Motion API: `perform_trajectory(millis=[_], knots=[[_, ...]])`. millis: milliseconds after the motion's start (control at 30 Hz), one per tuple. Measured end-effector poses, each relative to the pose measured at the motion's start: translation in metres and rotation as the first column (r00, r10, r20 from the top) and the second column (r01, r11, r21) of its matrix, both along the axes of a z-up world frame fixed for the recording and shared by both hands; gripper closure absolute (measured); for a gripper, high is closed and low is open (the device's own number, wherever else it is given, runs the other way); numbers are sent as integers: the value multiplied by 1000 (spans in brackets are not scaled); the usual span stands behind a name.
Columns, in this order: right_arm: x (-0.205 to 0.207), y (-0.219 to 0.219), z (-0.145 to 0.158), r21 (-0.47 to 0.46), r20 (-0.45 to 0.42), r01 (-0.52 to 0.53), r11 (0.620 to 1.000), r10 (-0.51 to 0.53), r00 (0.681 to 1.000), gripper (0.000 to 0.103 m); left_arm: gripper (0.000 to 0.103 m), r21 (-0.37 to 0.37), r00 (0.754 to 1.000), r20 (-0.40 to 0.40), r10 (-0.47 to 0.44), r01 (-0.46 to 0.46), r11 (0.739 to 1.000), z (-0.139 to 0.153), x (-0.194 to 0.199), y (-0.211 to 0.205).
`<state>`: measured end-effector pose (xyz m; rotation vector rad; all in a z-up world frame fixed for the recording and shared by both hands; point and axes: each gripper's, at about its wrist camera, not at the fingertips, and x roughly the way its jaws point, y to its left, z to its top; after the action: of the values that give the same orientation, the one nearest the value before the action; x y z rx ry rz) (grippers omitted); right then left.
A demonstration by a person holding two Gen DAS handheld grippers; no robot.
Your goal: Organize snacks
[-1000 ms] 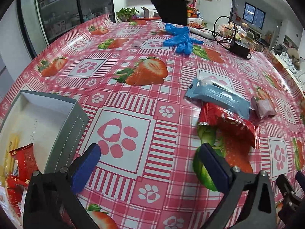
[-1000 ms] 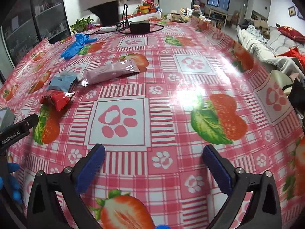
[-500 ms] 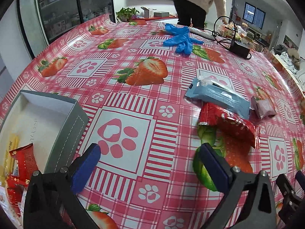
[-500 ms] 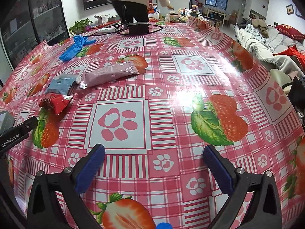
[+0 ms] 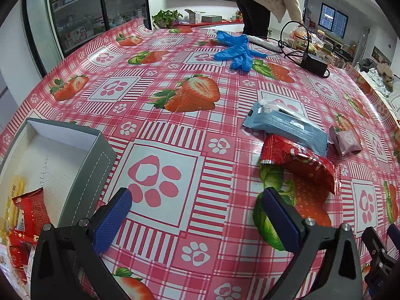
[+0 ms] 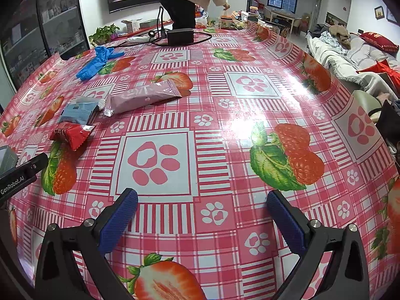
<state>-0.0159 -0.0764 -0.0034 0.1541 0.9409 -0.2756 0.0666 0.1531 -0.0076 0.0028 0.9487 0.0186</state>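
The left gripper [image 5: 195,215] hangs wide open over the surface [image 5: 160,130], holding nothing. Its right-hand pad sits just short of the red snack pack [image 5: 298,161], which lies ahead and to the right with its long axis running from near-left to far-right. At the gripper's left, the grey box [image 5: 82,175] stands with red and yellow snacks already inside.

The right gripper [image 6: 202,215] is likewise spread wide and empty, over bare cloth; from there the same red snack pack [image 6: 71,135] lies well off to the left. So the left gripper is the nearer one, and I judge a short reach forward and rightward, with the jaws turned across the pack's narrow width, would serve.

Beyond the red pack come the blue pack [image 5: 285,127], touching its far end, and the pink pack [image 6: 142,96] just beside that. Farther off are the blue gloves [image 5: 236,50].

Against the frames 1 s ago, both grippers and all 3 packs sit the same; only the person [image 5: 265,2] at the far edge has shifted.
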Motion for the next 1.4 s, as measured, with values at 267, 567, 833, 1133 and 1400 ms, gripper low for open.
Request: perform_trajectory(millis=[267, 567, 833, 1133, 1400], knots=[[-1, 1, 1, -1, 1, 8, 1000, -8, 1000, 0, 0, 0, 1000, 0, 0, 0, 1000, 1, 0, -1], [6, 1, 1, -3, 0, 48, 999, -48, 999, 0, 0, 0, 1000, 0, 0, 0, 1000, 0, 0, 0], [8, 0, 0, -2, 0, 61, 998, -61, 998, 0, 0, 0, 1000, 0, 0, 0, 1000, 0, 0, 0], [10, 0, 0, -3, -1, 78, 997, -78, 997, 0, 0, 0, 1000, 0, 0, 0, 1000, 1, 0, -1], [9, 0, 1, -4, -2, 107, 994, -107, 994, 0, 0, 0, 1000, 0, 0, 0, 1000, 0, 0, -1]])
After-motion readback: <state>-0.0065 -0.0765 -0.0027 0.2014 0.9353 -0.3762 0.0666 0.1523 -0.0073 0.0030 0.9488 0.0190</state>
